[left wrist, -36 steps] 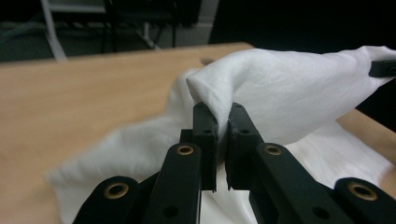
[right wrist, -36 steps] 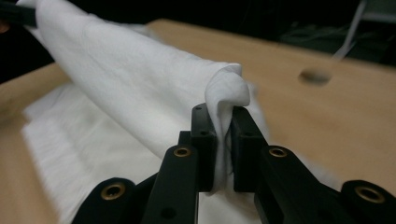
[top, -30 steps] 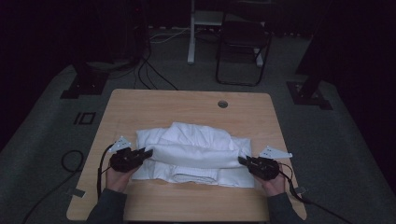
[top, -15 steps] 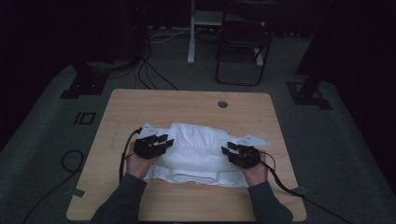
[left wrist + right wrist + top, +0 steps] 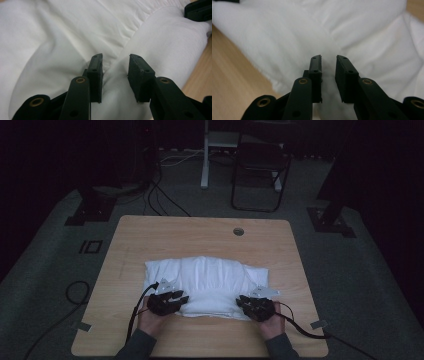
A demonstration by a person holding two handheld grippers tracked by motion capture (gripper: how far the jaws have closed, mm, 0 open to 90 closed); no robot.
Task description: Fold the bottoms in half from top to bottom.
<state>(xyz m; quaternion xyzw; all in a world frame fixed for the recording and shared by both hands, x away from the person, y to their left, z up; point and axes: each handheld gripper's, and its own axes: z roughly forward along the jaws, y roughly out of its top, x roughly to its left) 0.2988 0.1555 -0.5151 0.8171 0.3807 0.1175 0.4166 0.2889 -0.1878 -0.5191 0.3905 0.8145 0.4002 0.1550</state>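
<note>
Here, a folded white garment [image 5: 207, 285] lies on the wooden tabletop [image 5: 200, 235], nearer the person's edge than the round cable hole [image 5: 238, 231] at the far side. Both grippers sit at the garment's near edge, one at each near corner.

The left gripper [image 5: 175, 298] rests at the garment's near left corner, held in the left hand [image 5: 150, 317], its cable looping off toward the tabletop's near edge. In the left gripper view its jaws stand apart over the cloth, and a soft ridge of white fabric [image 5: 113, 75] rises into the gap between them; whether the pads press on that ridge I cannot tell. A gathered seam [image 5: 140, 18] runs across the garment beyond the jaws, and the other gripper [image 5: 198, 10] shows at the garment's far corner.

The right gripper [image 5: 248, 302] rests at the garment's near right corner, held in the right hand [image 5: 272, 322]. In the right gripper view its jaws have just been closing and now stand a narrow gap apart, with a fold of the garment [image 5: 328, 75] between them; whether the fold is pinched is not clear. Bare tabletop [image 5: 234, 80] shows beside the garment's edge.
</note>
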